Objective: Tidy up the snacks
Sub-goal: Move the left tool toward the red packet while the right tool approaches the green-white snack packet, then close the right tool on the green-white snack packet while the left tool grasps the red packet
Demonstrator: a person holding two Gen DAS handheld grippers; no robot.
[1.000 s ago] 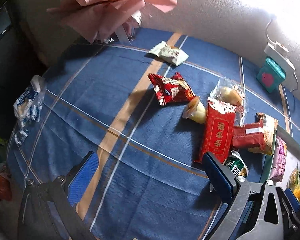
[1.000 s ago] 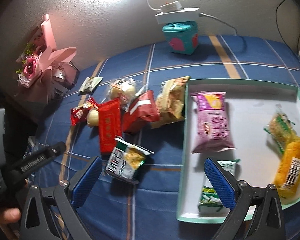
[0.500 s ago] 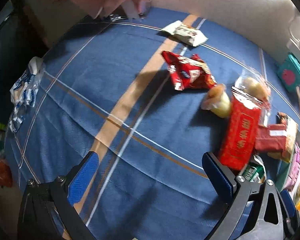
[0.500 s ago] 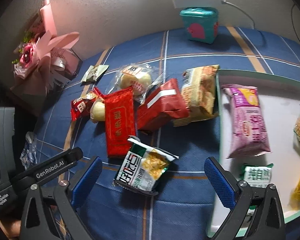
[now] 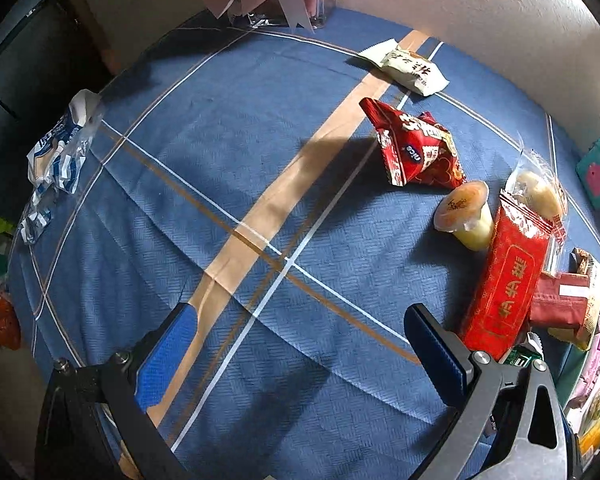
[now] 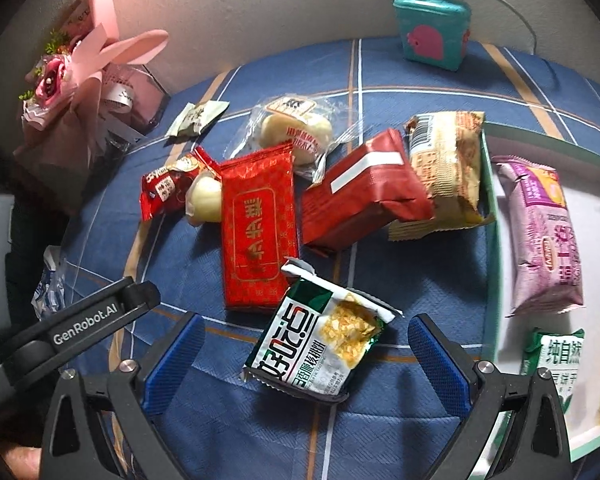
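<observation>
The right gripper has its jaws wide apart, and the green and white snack packet lies between them on the blue tablecloth, beside the tray. The left gripper is also spread open and holds nothing above bare cloth, with the long red packet near its right finger.

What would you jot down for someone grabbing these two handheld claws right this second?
Left claw: open, empty, over bare blue tablecloth.
Right claw: open, empty, lined up with the green-and-white snack packet.
Done: the purple packet, a green-and-white pouch and some yellow ones lie in the tray.
Left: the green-and-white packet, long red packet, dark red packet, tan packet, bagged bun, jelly cup, small red bag and white sachet are on the cloth.
</observation>
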